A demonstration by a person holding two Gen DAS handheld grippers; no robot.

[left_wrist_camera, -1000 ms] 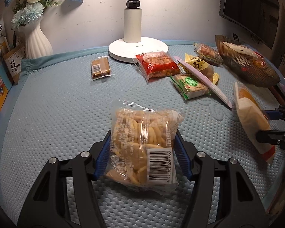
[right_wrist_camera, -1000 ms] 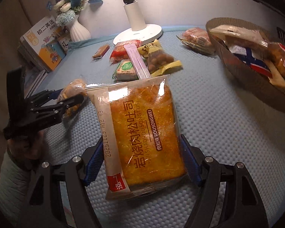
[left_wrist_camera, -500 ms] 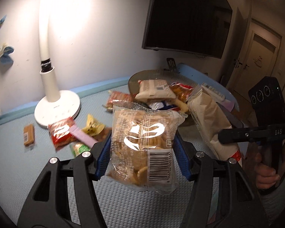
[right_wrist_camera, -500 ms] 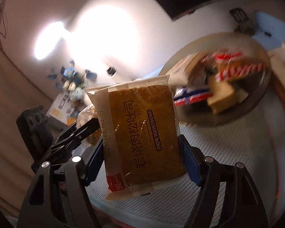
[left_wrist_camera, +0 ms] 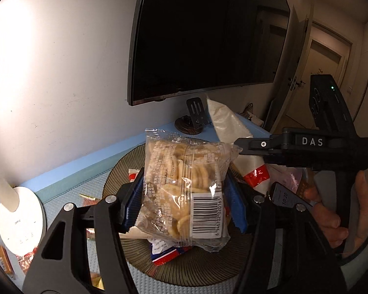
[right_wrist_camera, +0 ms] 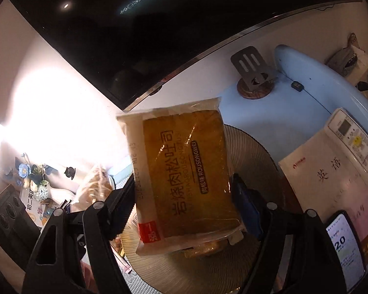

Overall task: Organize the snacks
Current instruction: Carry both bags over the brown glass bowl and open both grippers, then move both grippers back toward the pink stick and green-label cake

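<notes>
My left gripper (left_wrist_camera: 184,203) is shut on a clear bag of pale biscuits (left_wrist_camera: 184,186) with a barcode, held above the ribbed brown snack bowl (left_wrist_camera: 184,269). My right gripper (right_wrist_camera: 184,208) is shut on a packet of golden pork-floss toast (right_wrist_camera: 184,178) with a red tab, also above the bowl (right_wrist_camera: 252,156). In the left wrist view the right gripper (left_wrist_camera: 240,147) comes in from the right, a hand (left_wrist_camera: 331,210) on its handle, with the toast packet (left_wrist_camera: 233,132) seen edge-on. A red-white-blue packet (left_wrist_camera: 164,252) lies in the bowl.
A white lamp base (left_wrist_camera: 19,220) and loose snacks (left_wrist_camera: 2,257) sit at the left on the blue mat. A dark TV (left_wrist_camera: 203,36) hangs on the wall. A phone stand (right_wrist_camera: 252,73), a booklet (right_wrist_camera: 331,171), a remote (right_wrist_camera: 355,144) and a phone (right_wrist_camera: 343,245) lie to the right of the bowl.
Both grippers have lifted off the mat and swung right with their packets, from the table's middle to above the bowl. Both stayed shut.
</notes>
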